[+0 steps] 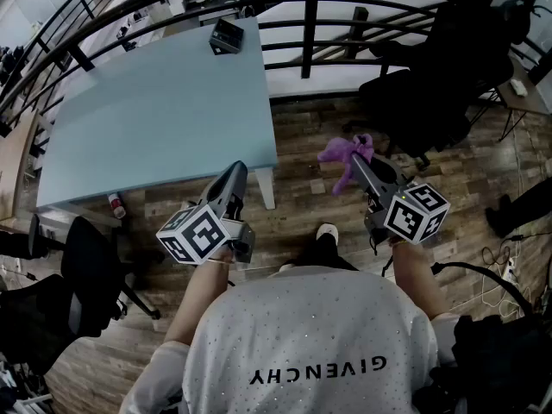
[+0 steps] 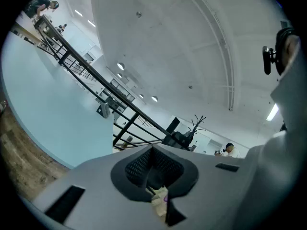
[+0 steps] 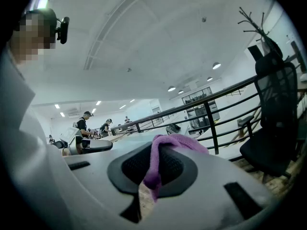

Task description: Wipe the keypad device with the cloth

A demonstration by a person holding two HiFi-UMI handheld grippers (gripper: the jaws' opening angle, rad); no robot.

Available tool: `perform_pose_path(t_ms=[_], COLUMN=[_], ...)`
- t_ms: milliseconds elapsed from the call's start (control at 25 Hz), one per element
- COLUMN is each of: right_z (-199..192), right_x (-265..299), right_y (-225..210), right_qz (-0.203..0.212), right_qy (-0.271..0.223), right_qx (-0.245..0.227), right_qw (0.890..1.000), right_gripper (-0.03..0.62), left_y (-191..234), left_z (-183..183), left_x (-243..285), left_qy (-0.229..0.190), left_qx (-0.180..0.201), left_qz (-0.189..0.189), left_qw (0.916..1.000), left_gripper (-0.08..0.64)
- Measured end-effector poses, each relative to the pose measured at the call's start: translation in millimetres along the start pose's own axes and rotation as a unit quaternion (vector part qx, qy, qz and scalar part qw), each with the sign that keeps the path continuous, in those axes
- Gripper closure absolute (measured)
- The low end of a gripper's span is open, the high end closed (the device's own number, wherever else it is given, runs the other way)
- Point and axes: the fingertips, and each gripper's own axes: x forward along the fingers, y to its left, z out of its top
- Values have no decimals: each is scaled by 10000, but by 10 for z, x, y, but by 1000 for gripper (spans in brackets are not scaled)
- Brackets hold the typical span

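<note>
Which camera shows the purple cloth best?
The head view: the purple cloth hangs whole from the right claw. The right gripper view shows only a pinched strip; the left gripper view shows nothing clear of it.

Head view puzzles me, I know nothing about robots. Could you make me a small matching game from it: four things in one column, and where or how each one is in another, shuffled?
Things:
1. cloth
2. keypad device
3. left gripper
4. office chair

Places or states:
A. on the far end of the light blue table
B. shut and empty
C. on the wooden floor, right of the table
D. purple, pinched in the right gripper

Pairs: 1-D, 2-A, 3-B, 4-C
</note>
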Motion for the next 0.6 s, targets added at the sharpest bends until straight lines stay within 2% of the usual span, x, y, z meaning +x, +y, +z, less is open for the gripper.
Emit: perform_pose_path(t_ms=[360, 600], right_z=[-36, 68], right_x=[15, 328], right_y=[-28, -473], right_qz=[99, 127], right_qy=[136, 296], right_qx=[-124, -70], right_qw=[9998, 9995], right_gripper=[568, 568], left_y=[23, 73], left_z=[13, 97], left_x=[19, 456], left_qy=[-91, -159], left_qx=[-33, -96], left_qz=[132, 292], left_qw=[9999, 9994], left_gripper=[557, 557])
